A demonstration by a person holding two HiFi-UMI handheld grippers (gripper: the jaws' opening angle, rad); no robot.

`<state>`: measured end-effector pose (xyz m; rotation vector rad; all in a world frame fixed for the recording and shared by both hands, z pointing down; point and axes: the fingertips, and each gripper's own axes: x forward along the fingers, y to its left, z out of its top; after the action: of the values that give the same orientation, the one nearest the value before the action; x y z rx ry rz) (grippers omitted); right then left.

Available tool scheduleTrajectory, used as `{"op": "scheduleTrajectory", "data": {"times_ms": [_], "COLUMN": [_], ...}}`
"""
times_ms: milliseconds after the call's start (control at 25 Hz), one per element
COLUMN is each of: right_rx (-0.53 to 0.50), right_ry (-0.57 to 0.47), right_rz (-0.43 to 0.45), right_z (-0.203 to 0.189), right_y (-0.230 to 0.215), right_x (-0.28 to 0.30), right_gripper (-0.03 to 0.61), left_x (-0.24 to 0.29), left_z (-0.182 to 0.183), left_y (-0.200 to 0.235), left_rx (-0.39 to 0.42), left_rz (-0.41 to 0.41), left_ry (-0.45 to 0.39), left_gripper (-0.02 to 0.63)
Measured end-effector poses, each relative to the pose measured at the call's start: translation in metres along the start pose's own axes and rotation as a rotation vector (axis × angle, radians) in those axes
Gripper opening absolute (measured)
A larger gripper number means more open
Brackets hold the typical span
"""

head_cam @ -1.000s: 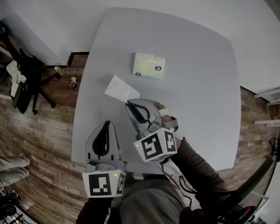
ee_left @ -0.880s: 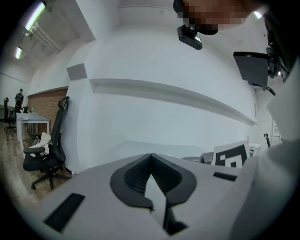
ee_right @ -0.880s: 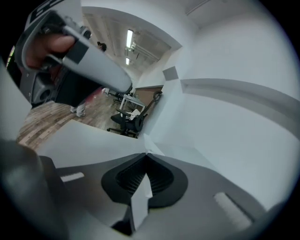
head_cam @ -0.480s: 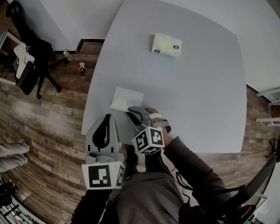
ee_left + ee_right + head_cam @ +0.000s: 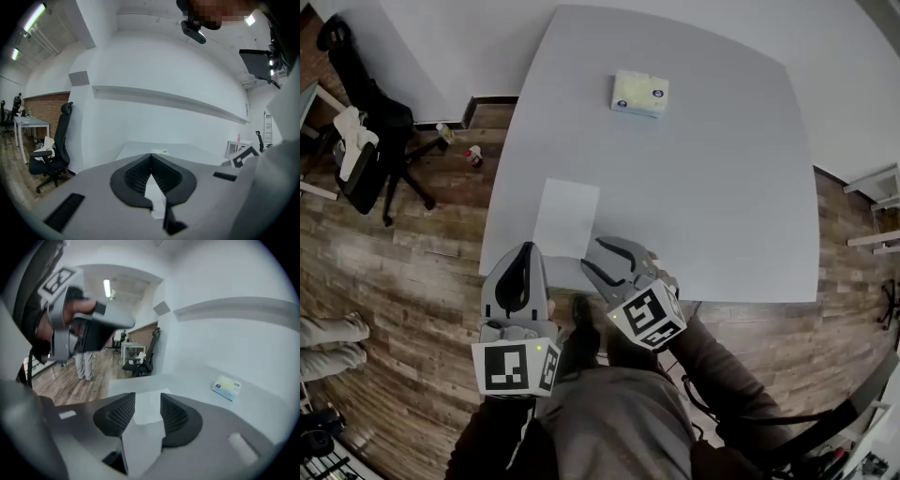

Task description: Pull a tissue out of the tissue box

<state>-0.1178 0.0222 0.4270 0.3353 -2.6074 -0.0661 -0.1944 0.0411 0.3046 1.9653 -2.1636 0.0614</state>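
Right gripper (image 5: pixel 146 400) is being opened, its jaws being spread with nothing pressed between the pads. Through the gap the tissue (image 5: pixel 567 217) is being shown, lying released on the table (image 5: pixel 722 187) just ahead of the tips. It is being seen as a thin white rectangular sheet, spread flat by the near edge. Left gripper (image 5: pixel 151 157) is being held clenched and empty, tips meeting. Well apart, at the far side, the pale yellow box (image 5: pixel 639 92) is being left lying flat.
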Motion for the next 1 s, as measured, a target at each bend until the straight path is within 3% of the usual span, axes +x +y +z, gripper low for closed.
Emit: {"op": "scheduleTrajectory", "data": {"times_ms": [200, 440, 680, 800, 1000], "right_rx": [0.249, 0.391, 0.416, 0.412, 0.389], "right_ry": [-0.232, -0.417, -0.462, -0.471, -0.488], "right_rz": [-0.083, -0.236, -0.38, -0.398, -0.398], "right_z": [0.06, 0.099, 0.085, 0.076, 0.075], "right_y": [-0.025, -0.055, -0.055, -0.05, -0.043], "right_x": [-0.104, -0.254, -0.342, -0.361, -0.38], "right_gripper": [0.147, 0.009, 0.002, 0.002, 0.002], "left_x": [-0.024, -0.05, -0.079, -0.092, -0.103], "left_z": [0.013, 0.06, 0.085, 0.082, 0.083], "left_y": [-0.044, -0.15, -0.239, -0.267, -0.287], "left_rx": [-0.007, 0.018, 0.06, 0.075, 0.083], "left_rz": [-0.039, -0.133, -0.248, -0.292, -0.299], "left_ry": [-0.013, -0.117, -0.194, -0.188, -0.204], "left_gripper": [0.002, 0.002, 0.002, 0.002, 0.002]}}
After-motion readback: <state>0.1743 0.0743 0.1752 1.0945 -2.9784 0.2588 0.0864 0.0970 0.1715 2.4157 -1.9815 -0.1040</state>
